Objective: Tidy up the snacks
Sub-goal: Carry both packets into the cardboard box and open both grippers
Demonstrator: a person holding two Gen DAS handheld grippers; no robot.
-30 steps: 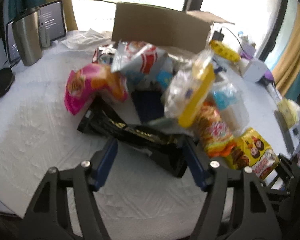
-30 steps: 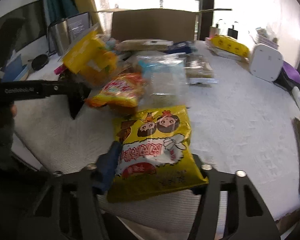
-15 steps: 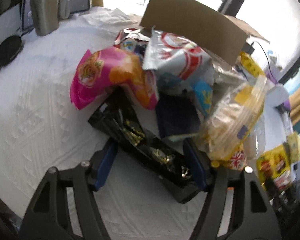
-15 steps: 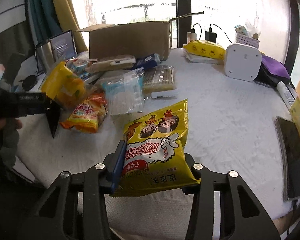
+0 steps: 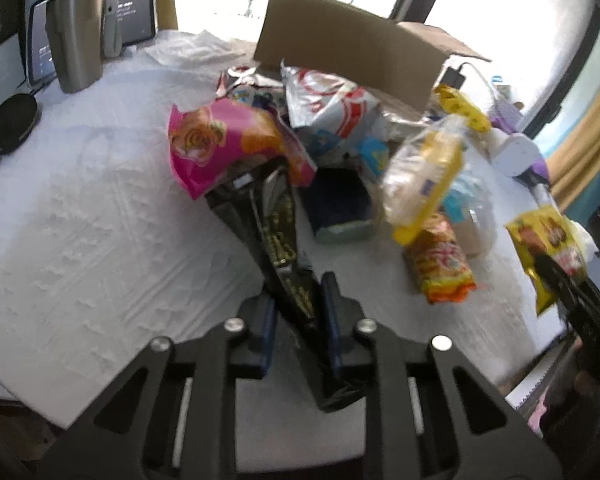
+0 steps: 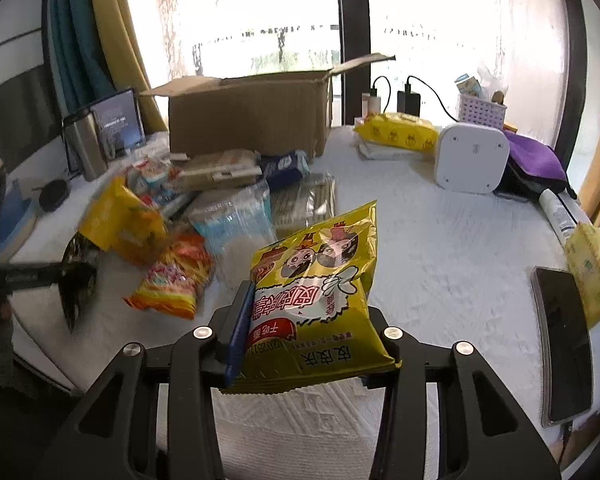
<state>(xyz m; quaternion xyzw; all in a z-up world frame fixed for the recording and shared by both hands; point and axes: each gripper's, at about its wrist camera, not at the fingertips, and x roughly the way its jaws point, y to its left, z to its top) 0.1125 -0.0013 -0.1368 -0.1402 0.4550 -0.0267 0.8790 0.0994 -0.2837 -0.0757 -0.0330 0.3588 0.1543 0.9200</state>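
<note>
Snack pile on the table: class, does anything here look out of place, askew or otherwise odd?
Yes. The snack packets lie jumbled and overlapping in front of the cardboard box rather than sorted. The pink bag leans tilted on the black packet, which the left gripper pinches.

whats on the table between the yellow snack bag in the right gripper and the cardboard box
In the right wrist view, a clear packet with blue print and a flat clear packet lie between yellow bag and box.

Left wrist view looks steeply down along its jaws, close over the table (image 5: 100, 220), facing the cardboard box (image 5: 352, 60). Right wrist view sits higher, tilted down at the same box (image 6: 248, 116). Both share the orange packet (image 5: 440, 264) (image 6: 176, 280) in the pile.
</note>
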